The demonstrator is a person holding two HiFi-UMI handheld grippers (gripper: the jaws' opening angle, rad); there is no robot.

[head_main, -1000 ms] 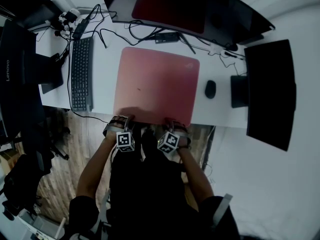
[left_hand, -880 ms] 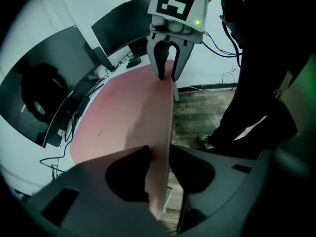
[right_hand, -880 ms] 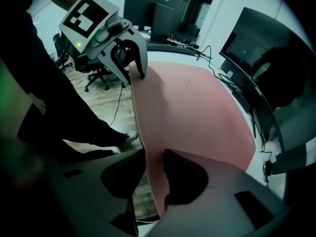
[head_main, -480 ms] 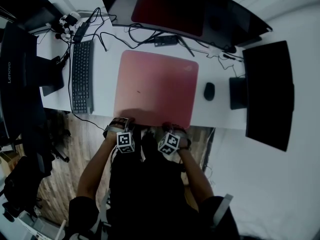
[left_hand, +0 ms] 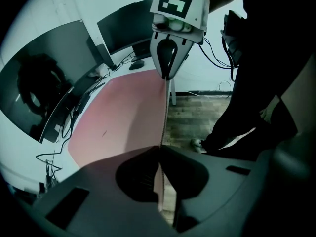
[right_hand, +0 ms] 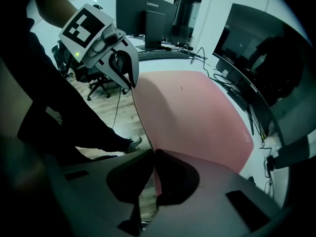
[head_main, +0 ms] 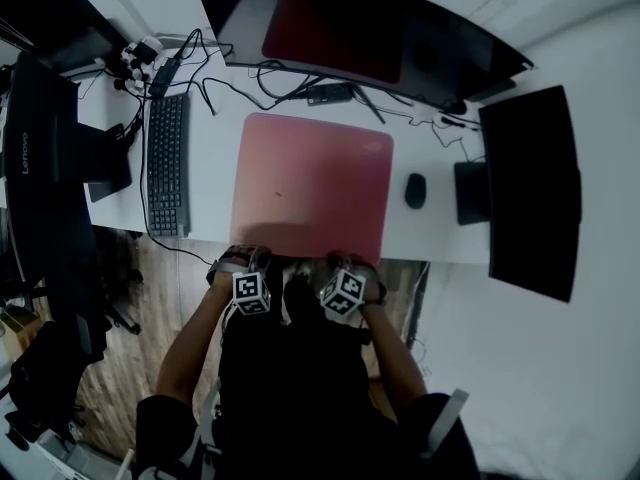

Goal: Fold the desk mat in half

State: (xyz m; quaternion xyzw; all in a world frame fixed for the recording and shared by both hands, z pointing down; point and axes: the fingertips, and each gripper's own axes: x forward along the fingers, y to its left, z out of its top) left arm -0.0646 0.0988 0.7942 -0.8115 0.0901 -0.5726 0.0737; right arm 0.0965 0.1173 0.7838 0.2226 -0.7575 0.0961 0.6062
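Desk mat: pink desk mat (head_main: pixel 312 183) lies flat on the white desk (head_main: pixel 210 183), its near edge along the desk's near edge.
Left gripper: left gripper (head_main: pixel 250 258) has just been closing its jaws and now pinches the mat's near edge towards the left corner.
Right gripper: right gripper (head_main: pixel 340 260) has likewise just been closing its jaws and is clamped on the same edge towards the right corner.
Left of mat: keyboard (head_main: pixel 166 164), apart from the mat; beyond it, a dark monitor (head_main: pixel 45 168).
Right of mat: mouse (head_main: pixel 415 190), near but not touching; further right, a second dark screen (head_main: pixel 530 188).
Far side: curved monitor (head_main: pixel 350 28), with cables (head_main: pixel 300 73) just beyond the mat's far edge.
Near side: the person's body and legs stand against the desk, over the wooden floor (head_main: pixel 150 298).
Head view only: the whole mat and everything around it.
Gripper views only: the thin mat edge running between both pairs of jaws, a shoe (right_hand: pixel 132 143), and office chairs (right_hand: pixel 94 80) in the right gripper view.
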